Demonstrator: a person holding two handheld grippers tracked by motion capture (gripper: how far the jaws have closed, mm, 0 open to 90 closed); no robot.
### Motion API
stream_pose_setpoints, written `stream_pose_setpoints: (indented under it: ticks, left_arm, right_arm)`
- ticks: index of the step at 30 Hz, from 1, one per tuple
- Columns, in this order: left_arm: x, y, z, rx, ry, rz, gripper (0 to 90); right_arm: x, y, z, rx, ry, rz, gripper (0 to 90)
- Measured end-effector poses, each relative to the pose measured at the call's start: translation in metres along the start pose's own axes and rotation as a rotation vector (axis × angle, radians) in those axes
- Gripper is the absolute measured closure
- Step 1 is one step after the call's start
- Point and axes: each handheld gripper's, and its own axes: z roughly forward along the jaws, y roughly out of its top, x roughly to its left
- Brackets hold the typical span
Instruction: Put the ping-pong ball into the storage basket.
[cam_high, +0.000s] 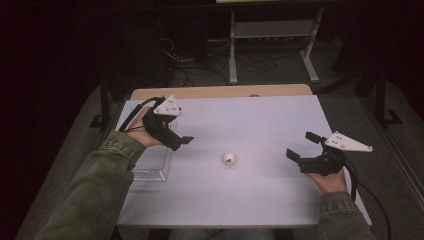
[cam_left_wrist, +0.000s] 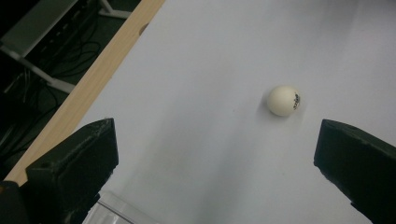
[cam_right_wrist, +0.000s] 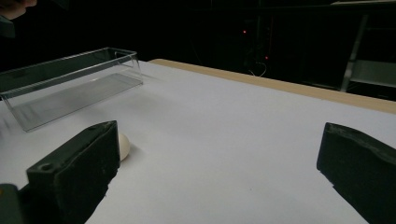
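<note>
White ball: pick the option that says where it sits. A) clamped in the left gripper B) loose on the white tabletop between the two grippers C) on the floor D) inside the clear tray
B: the white ball rests on the bare tabletop, apart from the left gripper, the right gripper and the clear tray.

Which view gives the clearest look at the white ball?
The left gripper view: the white ball lies unobstructed on the table, its dark print legible. The high view shows it small at mid-table. In the right gripper view one of the jaws half hides it.
</note>
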Motion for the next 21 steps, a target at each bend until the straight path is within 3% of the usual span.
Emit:
stream_pose_setpoints:
  ticks: [14, 21]
  left_arm:
    - [0.003, 0.021, 0.015, 0.064, -0.043, 0.058, 0.0]
    - [0.000, 0.030, 0.020, 0.123, -0.078, 0.107, 0.0]
  right_arm:
    - [0.001, 0.000, 0.000, 0.001, 0.007, 0.000, 0.0]
    - [0.001, 0.000, 0.000, -0.002, 0.009, 0.000, 0.0]
